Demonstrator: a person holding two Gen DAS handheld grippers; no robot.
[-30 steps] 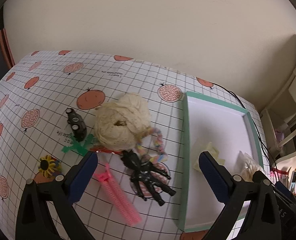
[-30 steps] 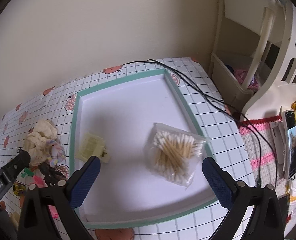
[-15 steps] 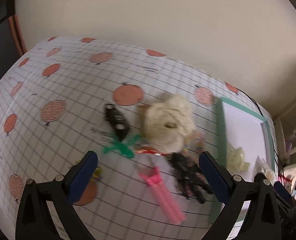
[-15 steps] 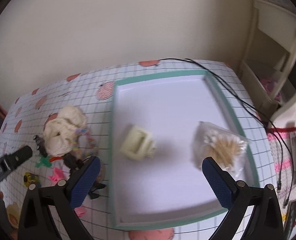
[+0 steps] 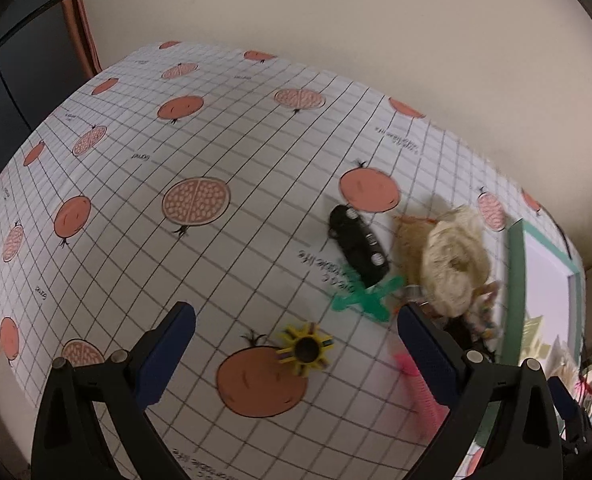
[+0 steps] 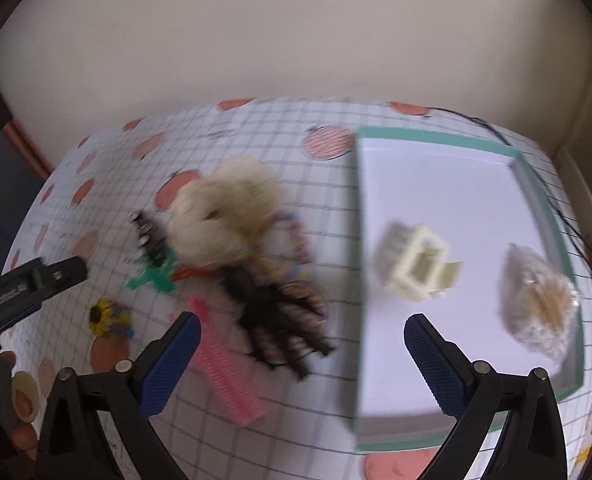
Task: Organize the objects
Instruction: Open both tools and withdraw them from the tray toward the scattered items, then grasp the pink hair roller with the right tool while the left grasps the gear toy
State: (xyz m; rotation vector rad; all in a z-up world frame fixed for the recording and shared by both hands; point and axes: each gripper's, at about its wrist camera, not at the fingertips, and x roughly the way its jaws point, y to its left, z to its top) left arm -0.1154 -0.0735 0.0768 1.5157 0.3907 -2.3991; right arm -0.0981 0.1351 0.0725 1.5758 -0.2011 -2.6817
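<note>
My left gripper [image 5: 296,326] is open over the tablecloth, and a yellow sunflower clip [image 5: 305,350] lies between its fingers. Beyond it lie a black clip [image 5: 358,243], a green clip [image 5: 366,299], a cream scrunchie [image 5: 454,260] and a pink comb [image 5: 420,386]. My right gripper [image 6: 302,334] is open above a black claw clip [image 6: 276,312], with the pink comb [image 6: 226,372] to its left. The green-rimmed white tray [image 6: 436,148] holds a cream clip [image 6: 416,266] and a bag of cotton swabs [image 6: 540,302]. The right wrist view is blurred.
The left gripper's finger [image 6: 32,280] and a hand [image 6: 12,400] show at the left edge of the right wrist view. A black cable [image 6: 576,236] runs past the tray's right side. A wall stands behind the table. Cluttered shelves sit far right.
Both grippers have swung left. The left one now frames the sunflower clip instead of the scrunchie pile. The right one has moved from over the tray to over the black claw clip.
</note>
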